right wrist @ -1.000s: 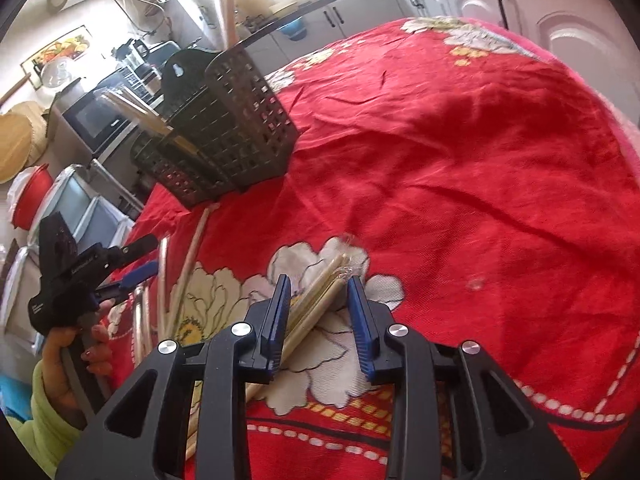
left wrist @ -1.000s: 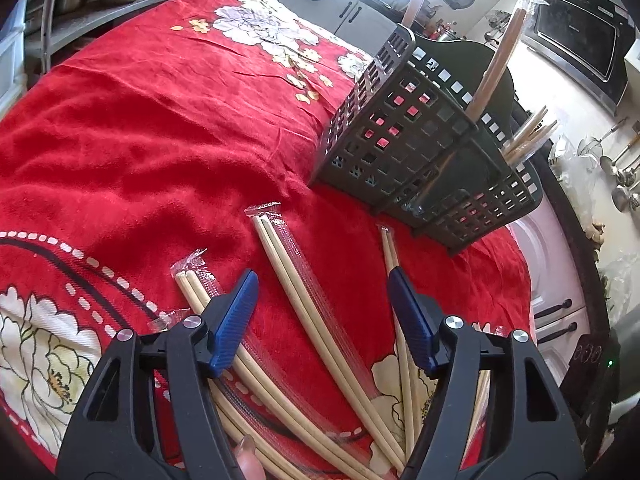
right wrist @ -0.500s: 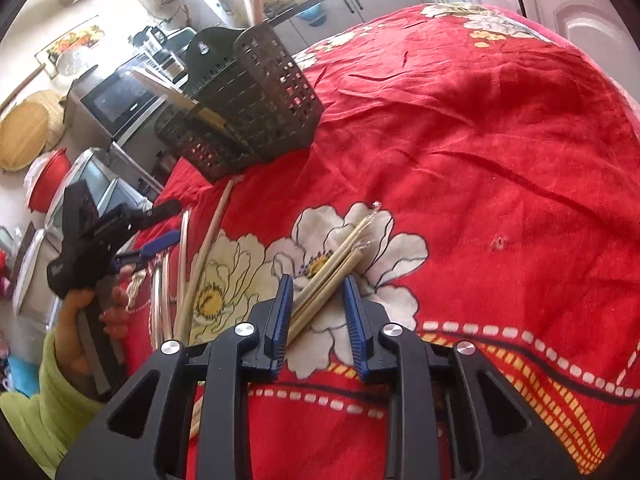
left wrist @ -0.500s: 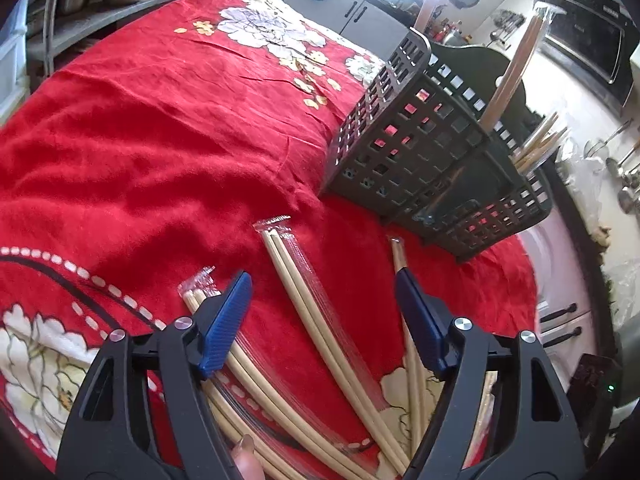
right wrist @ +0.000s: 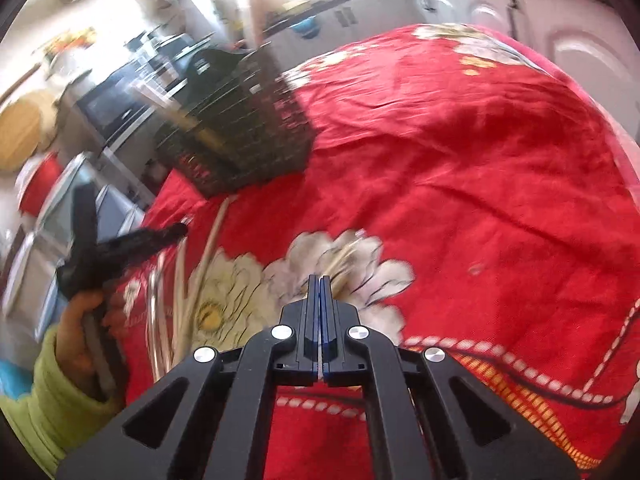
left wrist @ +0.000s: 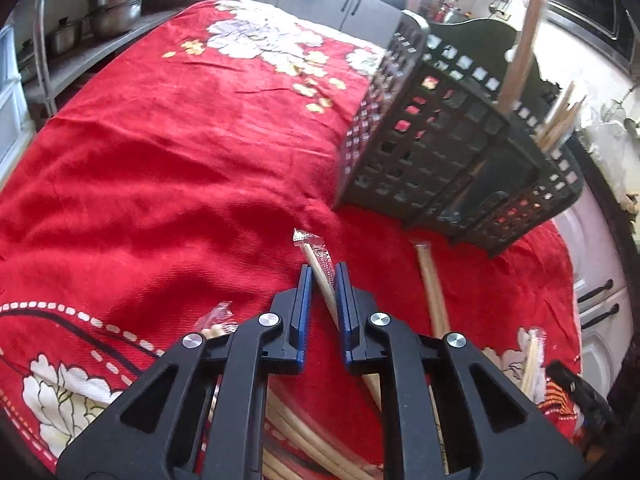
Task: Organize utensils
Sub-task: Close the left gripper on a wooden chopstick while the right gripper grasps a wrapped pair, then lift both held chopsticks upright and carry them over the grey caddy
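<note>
From my left wrist camera, the utensil basket [left wrist: 452, 152] stands on the tablecloth [left wrist: 160, 168] at about two o'clock, with chopsticks [left wrist: 520, 52] upright inside it. Just ahead at twelve o'clock, a wrapped chopstick pair [left wrist: 318, 262] lies on the cloth and runs back between my left gripper's [left wrist: 323, 280] fingers. Another pair [left wrist: 432, 284] lies at one o'clock, just before the basket. More pairs [left wrist: 292, 436] lie under the gripper at six o'clock. A shelf with pots [left wrist: 112, 8] sits behind the table at ten o'clock. From my right wrist camera, the basket [right wrist: 240, 128] is at eleven o'clock, the left gripper [right wrist: 120, 248] at nine, loose pairs [right wrist: 188, 280] between.
</note>
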The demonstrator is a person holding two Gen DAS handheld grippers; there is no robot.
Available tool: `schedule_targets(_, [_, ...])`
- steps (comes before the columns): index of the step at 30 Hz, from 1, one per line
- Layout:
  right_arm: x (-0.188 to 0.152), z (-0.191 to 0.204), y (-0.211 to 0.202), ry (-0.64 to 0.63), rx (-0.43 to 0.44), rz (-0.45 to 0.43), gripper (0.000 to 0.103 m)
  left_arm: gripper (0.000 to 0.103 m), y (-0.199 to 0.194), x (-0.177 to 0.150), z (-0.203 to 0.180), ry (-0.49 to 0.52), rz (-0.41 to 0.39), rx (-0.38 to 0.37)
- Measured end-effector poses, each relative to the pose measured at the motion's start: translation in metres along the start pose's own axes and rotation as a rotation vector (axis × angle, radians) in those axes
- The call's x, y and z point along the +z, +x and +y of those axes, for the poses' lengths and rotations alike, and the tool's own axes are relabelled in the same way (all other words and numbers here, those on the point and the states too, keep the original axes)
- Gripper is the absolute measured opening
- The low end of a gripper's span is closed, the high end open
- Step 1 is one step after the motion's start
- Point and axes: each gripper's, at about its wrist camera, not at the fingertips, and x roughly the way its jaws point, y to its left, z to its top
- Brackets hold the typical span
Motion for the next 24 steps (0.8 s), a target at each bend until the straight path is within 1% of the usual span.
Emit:
schedule_targets(3, [0.010,-0.005,0.003,0.009,-0.021,0.002,0.003,0.007,-0.007,0.001,-0.008,0.017,-0.021,-0.022])
schedule_targets(5, [0.016,-0.006,0.007,0.017,-0.035,0.008,0.014,0.006,-0.012,0.003,-0.012,0.020,-0.033,-0.041])
schedule_targets(6, [0.018,-0.006,0.009,0.021,-0.040,0.011,0.027,0.006,-0.016,0.005,-0.015,0.027,-0.044,-0.051])
schedule_targets(7, [0.020,-0.006,0.010,0.021,-0.047,0.010,0.030,0.005,-0.019,0.007,-0.017,0.032,-0.050,-0.058])
schedule_targets(9, [0.026,-0.008,0.018,0.024,-0.071,0.024,0.030,0.005,-0.027,0.011,-0.023,0.042,-0.066,-0.082])
schedule_targets(12, [0.029,-0.011,0.027,0.033,-0.080,0.048,0.030,0.004,-0.037,0.016,-0.033,0.063,-0.087,-0.101])
schedule_targets(14, [0.030,-0.010,0.031,0.030,-0.082,0.059,0.028,0.004,-0.044,0.019,-0.039,0.077,-0.099,-0.114])
schedule_targets(15, [0.031,-0.010,0.034,0.027,-0.079,0.067,0.023,0.004,-0.048,0.021,-0.042,0.084,-0.106,-0.123])
schedule_targets(16, [0.031,-0.010,0.035,0.026,-0.081,0.071,0.015,0.004,-0.052,0.022,-0.045,0.090,-0.112,-0.129])
schedule_targets(18, [0.032,-0.008,0.036,0.018,-0.077,0.074,0.007,0.003,-0.060,0.024,-0.052,0.106,-0.127,-0.140])
schedule_targets(19, [0.032,-0.006,0.036,0.013,-0.074,0.071,0.005,0.003,-0.063,0.025,-0.055,0.112,-0.132,-0.146])
schedule_targets(24, [0.037,0.009,0.020,-0.026,-0.036,0.025,0.003,0.003,-0.077,0.029,-0.068,0.138,-0.158,-0.177])
